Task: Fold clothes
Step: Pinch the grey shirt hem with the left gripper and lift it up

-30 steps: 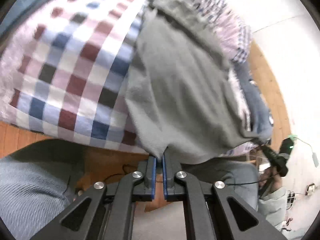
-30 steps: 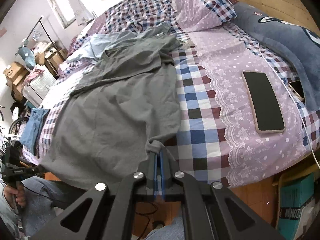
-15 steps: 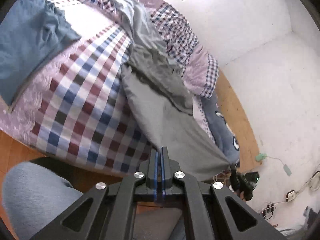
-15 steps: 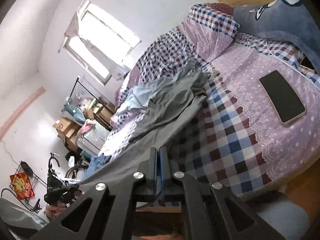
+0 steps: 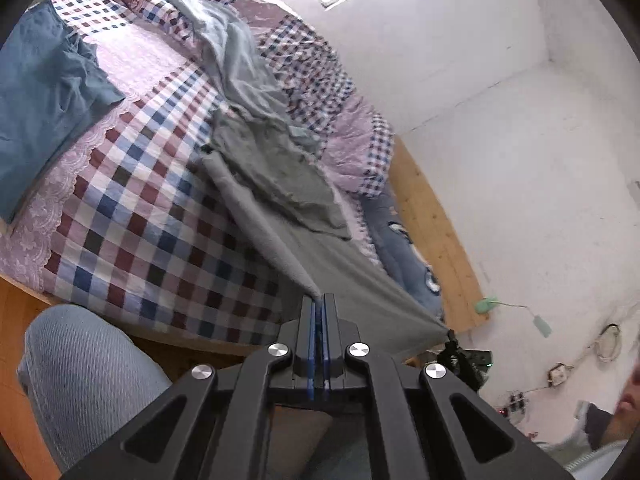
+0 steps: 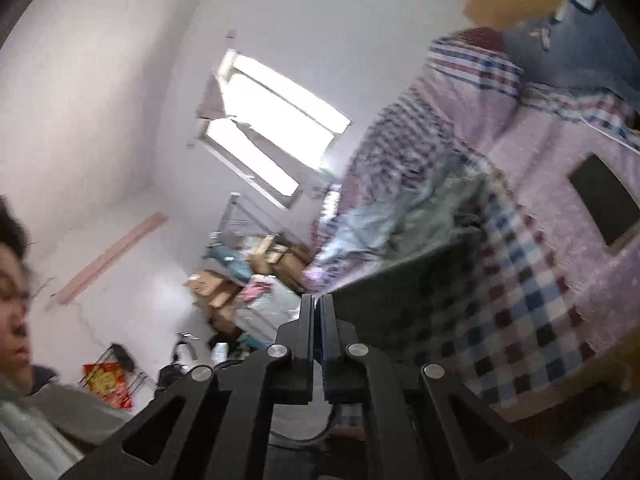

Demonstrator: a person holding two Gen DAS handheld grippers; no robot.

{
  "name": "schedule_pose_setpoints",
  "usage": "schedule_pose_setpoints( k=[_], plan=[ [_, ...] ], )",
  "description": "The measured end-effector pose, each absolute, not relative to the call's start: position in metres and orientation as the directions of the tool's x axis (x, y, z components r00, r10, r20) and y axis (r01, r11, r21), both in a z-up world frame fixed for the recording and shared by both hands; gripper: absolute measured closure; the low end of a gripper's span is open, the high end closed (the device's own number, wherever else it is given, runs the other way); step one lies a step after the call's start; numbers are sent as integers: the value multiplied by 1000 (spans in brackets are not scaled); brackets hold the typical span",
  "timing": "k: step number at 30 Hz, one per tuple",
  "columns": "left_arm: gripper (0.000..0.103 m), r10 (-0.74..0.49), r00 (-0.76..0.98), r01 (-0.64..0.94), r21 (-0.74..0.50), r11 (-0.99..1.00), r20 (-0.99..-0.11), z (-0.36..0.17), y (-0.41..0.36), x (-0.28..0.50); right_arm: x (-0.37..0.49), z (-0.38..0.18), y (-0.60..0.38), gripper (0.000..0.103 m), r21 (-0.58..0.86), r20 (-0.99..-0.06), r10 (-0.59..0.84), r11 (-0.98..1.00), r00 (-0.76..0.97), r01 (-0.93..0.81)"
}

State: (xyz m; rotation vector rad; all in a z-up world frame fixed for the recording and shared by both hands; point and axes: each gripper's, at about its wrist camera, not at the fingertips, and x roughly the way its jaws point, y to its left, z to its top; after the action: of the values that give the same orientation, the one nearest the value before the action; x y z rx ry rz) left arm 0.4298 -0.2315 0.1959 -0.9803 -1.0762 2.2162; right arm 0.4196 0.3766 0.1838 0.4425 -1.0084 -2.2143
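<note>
A grey garment [image 5: 280,184] is stretched from the bed [image 5: 132,208] out over its near edge, its upper part lying crumpled on the checked cover and its lower hem lifted clear of the mattress. One corner of the hem is clamped between the closed jaws of the left gripper [image 5: 319,300], from which the cloth runs taut back up to the bed. The opposite corner is seen drawn out to the right gripper [image 5: 456,350], small and dark at the far end of the hem in the left wrist view. In the right wrist view, which is blurred, the right gripper [image 6: 316,300] is seen with its jaws pressed close together and the dark edge of the garment [image 6: 400,280] meeting them; the cloth appears to be pinched there.

A pale blue garment [image 5: 236,52] lies bunched just beyond the grey one, touching it. A folded dark blue garment [image 5: 44,96] rests on the left part of the bed, well apart from both. A phone [image 6: 604,200] lies face down on the pink cover. A knee in grey trousers [image 5: 84,376] is seen beside the bed edge.
</note>
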Motion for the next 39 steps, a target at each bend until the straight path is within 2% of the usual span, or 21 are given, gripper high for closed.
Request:
schedule_pose_setpoints(
  k=[2, 7, 11, 15, 24, 27, 30, 34, 39],
  plan=[
    [103, 689, -636, -144, -822, -550, -349, 208, -235, 437, 428, 193, 376, 102, 750, 14, -703, -463, -712, 472],
    [103, 686, -680, -159, -862, -482, -258, 214, -251, 427, 419, 201, 383, 102, 770, 4, -655, -480, -756, 420],
    [103, 674, -704, -151, -880, -451, -225, 210, -260, 410, 406, 207, 391, 102, 784, 14, -624, -478, -782, 396],
    [102, 670, -710, -132, -893, -429, -217, 203, -263, 386, 382, 211, 398, 102, 799, -10, -595, -488, -804, 352],
    [102, 633, -727, -39, -904, -426, -267, 182, -272, 324, 323, 201, 399, 102, 811, -100, -550, -528, -829, 252],
    [102, 614, -730, 8, -903, -430, -299, 168, -274, 296, 296, 188, 401, 102, 800, -177, -524, -569, -833, 188],
    [102, 600, -720, 66, -895, -440, -348, 147, -273, 260, 262, 165, 399, 102, 772, -313, -488, -630, -815, 81],
    [102, 567, -672, 184, -848, -496, -477, 99, -263, 217, 224, 121, 392, 102, 720, -494, -453, -691, -742, -57],
    [102, 538, -574, 321, -773, -547, -618, 48, -253, 213, 206, 75, 386, 102, 632, -651, -425, -763, -629, -139]
  ],
)
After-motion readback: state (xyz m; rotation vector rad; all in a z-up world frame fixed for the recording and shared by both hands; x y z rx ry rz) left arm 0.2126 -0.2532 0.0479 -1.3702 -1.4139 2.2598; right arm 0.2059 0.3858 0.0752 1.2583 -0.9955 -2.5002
